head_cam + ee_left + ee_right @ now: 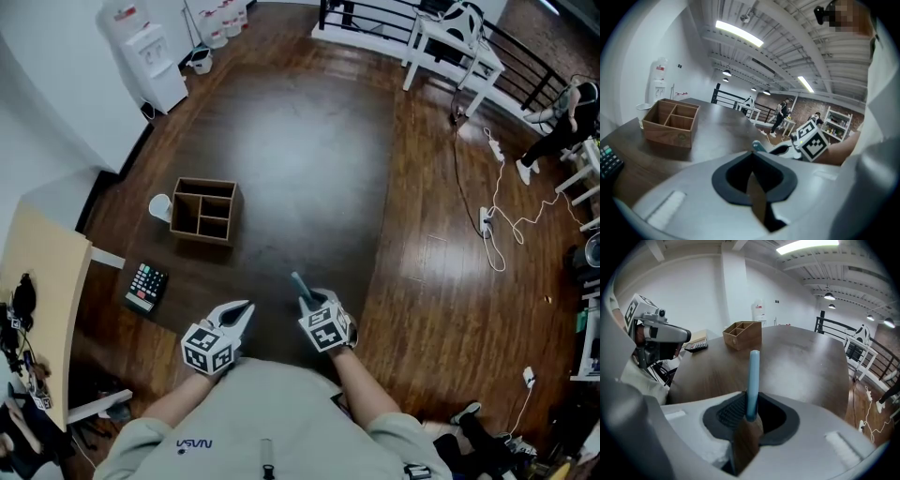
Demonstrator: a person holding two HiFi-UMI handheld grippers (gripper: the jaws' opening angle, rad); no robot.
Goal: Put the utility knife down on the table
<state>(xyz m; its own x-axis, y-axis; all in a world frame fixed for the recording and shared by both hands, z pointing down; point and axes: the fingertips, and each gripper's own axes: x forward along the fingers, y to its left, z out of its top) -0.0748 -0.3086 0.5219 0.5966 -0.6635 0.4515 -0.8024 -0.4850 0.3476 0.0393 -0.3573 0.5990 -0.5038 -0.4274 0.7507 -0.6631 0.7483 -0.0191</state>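
The utility knife point(300, 284) is slim and light blue. My right gripper point(308, 302) is shut on it, and its free end sticks forward past the jaws over the near part of the dark table point(309, 159). In the right gripper view the knife point(753, 380) stands up between the closed jaws, above the tabletop. My left gripper point(246, 310) hovers just to the left of it, shut with nothing held. The left gripper view shows the knife's tip point(756, 145) beside the right gripper's marker cube point(812, 141).
A wooden compartment box point(204, 210) stands mid-left on the table with a white cup point(160, 206) beside it. A calculator point(146, 286) lies near the left edge. A water dispenser point(150, 56) stands beyond the table's far left; cables point(497, 216) lie on the floor at right.
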